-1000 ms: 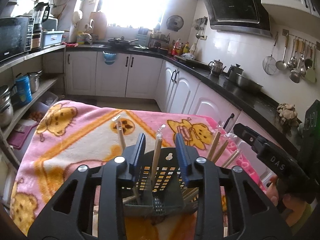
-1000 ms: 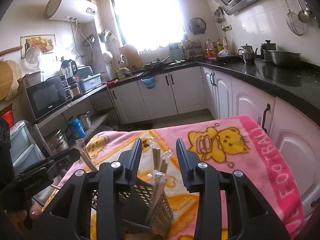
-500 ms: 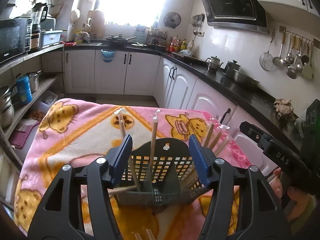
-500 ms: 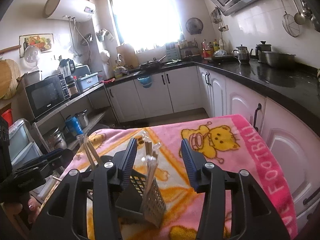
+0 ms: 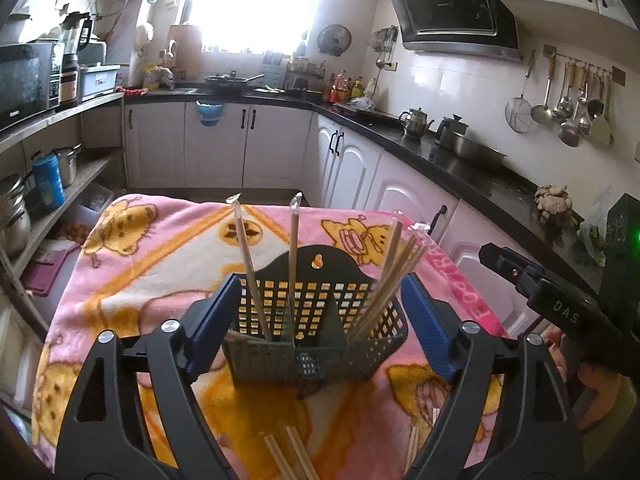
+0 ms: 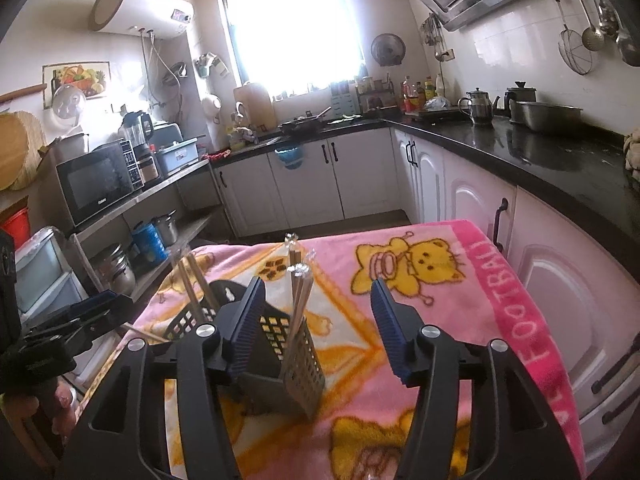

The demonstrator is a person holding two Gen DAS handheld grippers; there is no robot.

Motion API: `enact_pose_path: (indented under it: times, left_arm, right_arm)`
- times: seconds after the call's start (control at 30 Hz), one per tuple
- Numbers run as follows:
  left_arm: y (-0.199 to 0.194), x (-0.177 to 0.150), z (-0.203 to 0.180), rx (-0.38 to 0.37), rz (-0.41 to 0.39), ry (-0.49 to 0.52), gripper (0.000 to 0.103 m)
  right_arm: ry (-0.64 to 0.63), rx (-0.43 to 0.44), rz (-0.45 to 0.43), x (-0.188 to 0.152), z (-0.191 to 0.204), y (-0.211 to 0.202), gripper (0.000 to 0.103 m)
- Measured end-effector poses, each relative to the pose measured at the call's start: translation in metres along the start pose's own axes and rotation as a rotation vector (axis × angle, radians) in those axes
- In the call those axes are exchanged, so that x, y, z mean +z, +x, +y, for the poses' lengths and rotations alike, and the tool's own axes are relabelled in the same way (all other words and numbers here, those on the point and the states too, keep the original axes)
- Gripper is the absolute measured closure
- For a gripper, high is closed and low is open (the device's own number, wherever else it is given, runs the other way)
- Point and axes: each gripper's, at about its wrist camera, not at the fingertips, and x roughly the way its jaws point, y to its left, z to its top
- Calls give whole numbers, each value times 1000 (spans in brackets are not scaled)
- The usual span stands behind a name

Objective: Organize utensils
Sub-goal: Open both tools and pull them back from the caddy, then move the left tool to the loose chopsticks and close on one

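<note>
Home kitchen, lived-in. L-shaped black countertop [image 5: 472, 160] over white cabinet doors [image 5: 216, 144] w/ dark handles. Range hood [image 5: 452, 12] on tiled wall; ladles & strainers hang from a rail [image 5: 568, 108] beside it. Kettle [image 5: 416, 122] and steel basin [image 5: 476, 150] on the counter, frying pan [image 5: 230, 80] near the bright window [image 6: 292, 28]. Opposite side: microwave [image 6: 100, 180] and blender [image 6: 138, 132] on an open shelf, pots [image 6: 114, 270] stored below. Water heater [image 6: 140, 10] mounted high on the wall, small fan [image 6: 388, 50] by the window. Sauce bottles [image 6: 420, 90] in the corner.

Basket [image 5: 316, 332] with chopsticks [image 5: 294, 256] blocks forward path.
</note>
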Motion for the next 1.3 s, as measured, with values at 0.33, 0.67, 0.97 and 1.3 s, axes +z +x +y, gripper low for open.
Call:
enact_pose_path:
  times: [0.33,0.67,0.97,1.3]
  left_arm:
    - [-17,-16,0,-15,3,-3,13]
    - [-30,-35,7,-14,9,-16,13]
    - [-29,-63,8,-28,45,-26,13]
    - [-28,-89,20,-13,89,-58,13]
  right_arm:
    - [-2,19,43,-24,5,-14,39]
    - [-25,33,90,-47,12,-22,39]
    - [-35,34,131,-68,18,-28,39]
    - [-37,41,186,-94,23,-29,39]
